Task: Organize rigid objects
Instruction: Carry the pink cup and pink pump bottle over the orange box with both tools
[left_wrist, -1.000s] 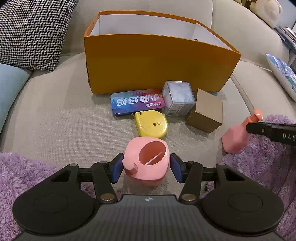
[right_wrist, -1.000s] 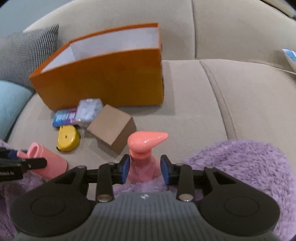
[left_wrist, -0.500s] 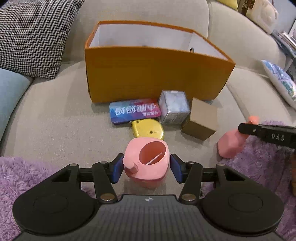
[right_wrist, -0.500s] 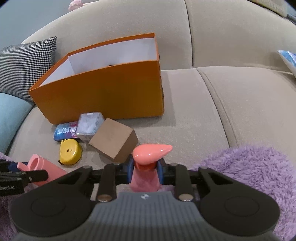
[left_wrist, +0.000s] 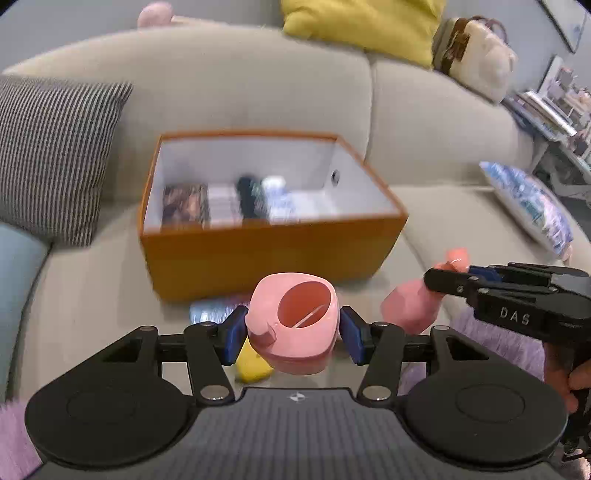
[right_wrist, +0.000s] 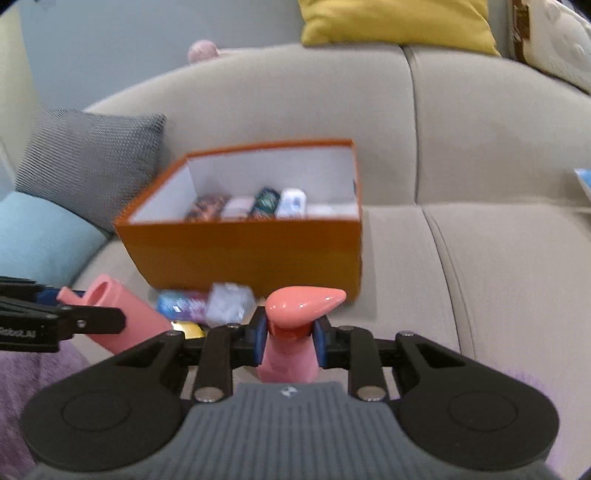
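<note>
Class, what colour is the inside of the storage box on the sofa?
White inside, orange outside: the box, clearest in the left wrist view.

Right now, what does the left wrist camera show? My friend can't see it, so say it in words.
The left gripper holds a pink cup above a beige sofa. Behind it sits an open orange box with small items lined up inside. At right, the right gripper holds a pink pump bottle.

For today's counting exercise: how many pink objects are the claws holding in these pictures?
2. A pink cup sits in the left claw; a pink pump bottle in the right claw. Both hang in front of the orange box.
</note>
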